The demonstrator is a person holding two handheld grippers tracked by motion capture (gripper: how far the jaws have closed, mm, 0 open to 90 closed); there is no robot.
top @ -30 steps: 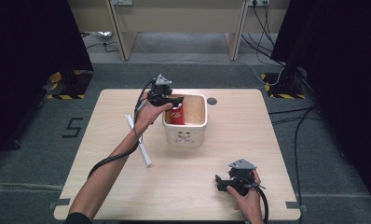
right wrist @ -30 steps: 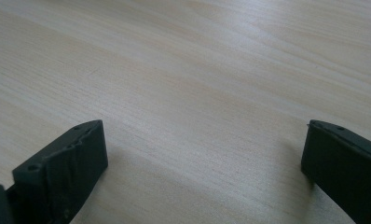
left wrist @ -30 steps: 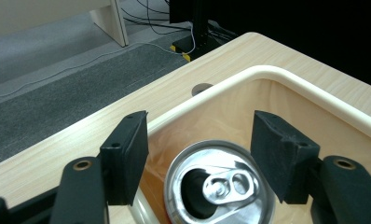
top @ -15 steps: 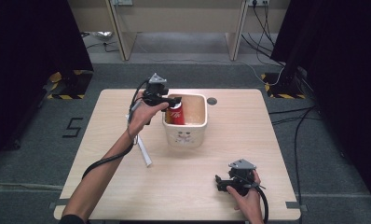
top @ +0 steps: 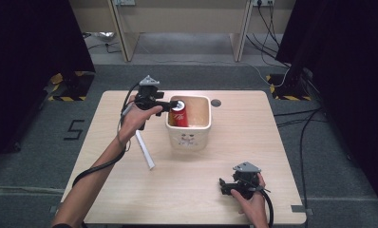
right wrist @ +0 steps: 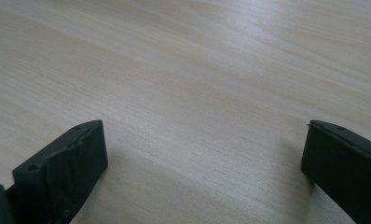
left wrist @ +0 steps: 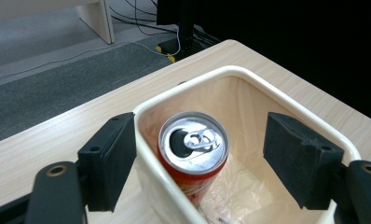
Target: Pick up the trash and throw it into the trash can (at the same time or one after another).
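1. A red soda can (left wrist: pixel 193 154) is leaning, top up, against the near-left wall inside the cream bin (top: pixel 202 135) lined with a plastic bag.
2. The left gripper (top: pixel 164 105) is hovering at the bin's left rim, jaws spread wide and empty, straddling the can, likely just released.
3. The right gripper (top: pixel 223 186) is resting on the table (top: pixel 272 142) well right of the bin, jaws apart, holding nothing.
4. A white strip (top: pixel 145 150) is lying left of the bin.

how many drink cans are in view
1: a red aluminium drink can stands opened in the cream plastic bin, at its left side, below the open left gripper. Others may hide deeper inside.
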